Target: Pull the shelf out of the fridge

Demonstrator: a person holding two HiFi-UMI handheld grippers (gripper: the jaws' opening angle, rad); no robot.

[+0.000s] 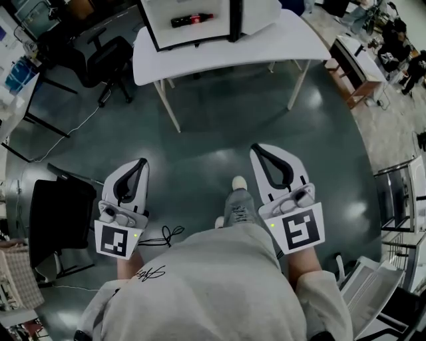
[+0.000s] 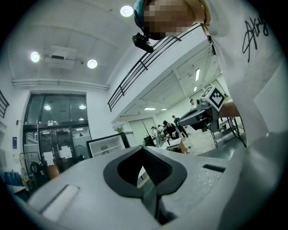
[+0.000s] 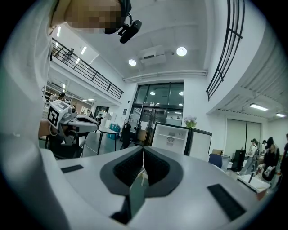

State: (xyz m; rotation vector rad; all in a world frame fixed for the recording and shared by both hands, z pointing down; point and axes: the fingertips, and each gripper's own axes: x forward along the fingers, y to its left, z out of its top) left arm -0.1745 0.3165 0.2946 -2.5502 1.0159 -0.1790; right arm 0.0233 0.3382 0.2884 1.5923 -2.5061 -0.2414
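Both grippers are well short of the target. The left gripper (image 1: 141, 163) is pressed together with nothing in it, and the right gripper (image 1: 257, 149) is the same, its pads meeting on empty air. The fridge (image 1: 190, 23) stands dead ahead at twelve o'clock on the white worktop (image 1: 279, 40), with a stretch of bare floor between it and the person.

What could go wrong from here? First, a dark bottle (image 1: 192, 19) with a red label seems to lie on its side inside. If it rests on the shelf being pulled, a quick tug could roll it off the front edge. Second, the fridge is a small unit on a smooth worktop, so a shelf that sticks in its runners may drag the whole cabinet forward. One gripper may need to brace it. Third, the door (image 1: 258, 14) hangs open at one o'clock, and if it swings back it would block the shelf's path. There is also a loose cable (image 1: 163, 234) on the floor at about seven o'clock by the feet, which could catch a foot on the walk in.

The shelf (image 3: 170, 134) itself shows in the right gripper view as a thin pale line running straight across the white interior, roughly mid-height. It looks flat and light. It is too far off to make out its front lip.
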